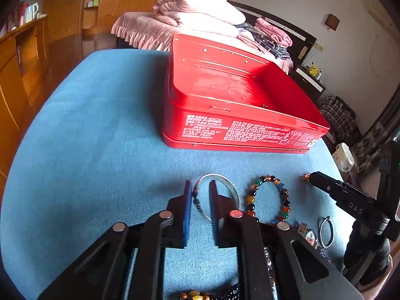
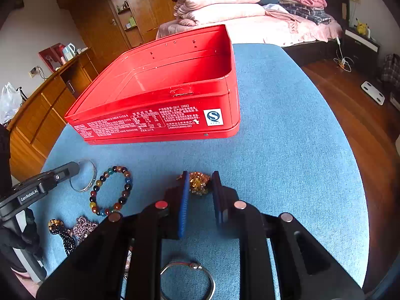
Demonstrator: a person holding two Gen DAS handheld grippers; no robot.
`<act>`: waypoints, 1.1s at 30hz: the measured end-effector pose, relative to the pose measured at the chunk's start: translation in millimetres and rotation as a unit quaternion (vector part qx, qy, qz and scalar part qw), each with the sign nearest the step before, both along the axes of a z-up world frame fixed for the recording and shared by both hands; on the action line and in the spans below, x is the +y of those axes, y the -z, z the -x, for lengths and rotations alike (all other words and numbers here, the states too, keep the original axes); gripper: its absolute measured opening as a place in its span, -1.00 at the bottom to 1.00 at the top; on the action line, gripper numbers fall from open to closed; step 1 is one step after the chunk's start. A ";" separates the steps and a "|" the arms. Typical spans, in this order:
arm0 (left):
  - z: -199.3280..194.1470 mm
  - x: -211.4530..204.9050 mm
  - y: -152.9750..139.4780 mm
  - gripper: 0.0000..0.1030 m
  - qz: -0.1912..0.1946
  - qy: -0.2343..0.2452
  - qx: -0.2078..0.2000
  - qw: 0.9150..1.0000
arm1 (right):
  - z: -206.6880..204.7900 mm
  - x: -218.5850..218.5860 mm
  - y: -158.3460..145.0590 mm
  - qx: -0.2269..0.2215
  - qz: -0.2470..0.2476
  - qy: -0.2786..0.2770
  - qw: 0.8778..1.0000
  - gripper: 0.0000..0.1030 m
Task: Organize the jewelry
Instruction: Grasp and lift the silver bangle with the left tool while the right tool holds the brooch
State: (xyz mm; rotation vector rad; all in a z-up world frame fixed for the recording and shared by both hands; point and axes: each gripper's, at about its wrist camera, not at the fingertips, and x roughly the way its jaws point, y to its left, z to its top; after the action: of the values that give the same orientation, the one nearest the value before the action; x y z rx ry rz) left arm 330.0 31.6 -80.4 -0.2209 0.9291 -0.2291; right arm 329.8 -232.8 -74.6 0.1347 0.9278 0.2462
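My right gripper (image 2: 198, 183) clamped on gold brooch (image 2: 198, 183). My left gripper (image 1: 200, 187) jaws slightly apart astride silver bangle (image 1: 226, 186), not gripping it. Open red tin (image 2: 160, 115) ahead of both on blue cloth (image 2: 287, 150). Multicolour bead bracelet (image 1: 268, 198) between grippers.

Blue cloth table (image 2: 287, 137) w/ red tin (image 2: 160, 122), bracelets (image 2: 111, 191), bangle (image 2: 85, 177).

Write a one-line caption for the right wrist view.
Right gripper shut on gold brooch, open red tin beyond.
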 end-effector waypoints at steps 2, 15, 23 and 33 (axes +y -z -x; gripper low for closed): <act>2.0 -3.2 -2.4 0.04 -0.013 -0.005 -0.006 1.000 | 0.0 -0.2 0.0 0.000 0.000 0.000 1.000 -0.67; 10.5 -38.6 7.3 -0.06 -0.095 0.028 -0.021 0.995 | 0.2 -0.2 0.2 0.000 0.000 -0.001 1.000 -0.67; 13.0 -27.9 3.5 -0.07 -0.064 0.021 -0.031 0.997 | 2.2 0.4 -4.3 -0.011 -0.010 -0.008 1.000 -0.67; 19.9 -23.7 -20.8 -0.06 -0.065 0.002 -0.069 0.995 | 9.3 5.7 -24.7 -0.046 -0.036 -0.033 0.998 -0.67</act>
State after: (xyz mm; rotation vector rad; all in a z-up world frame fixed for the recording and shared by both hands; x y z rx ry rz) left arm 310.1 8.0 -59.6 -0.0821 0.8038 -0.1844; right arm 320.5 -227.2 -49.9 0.1579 0.8332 0.3444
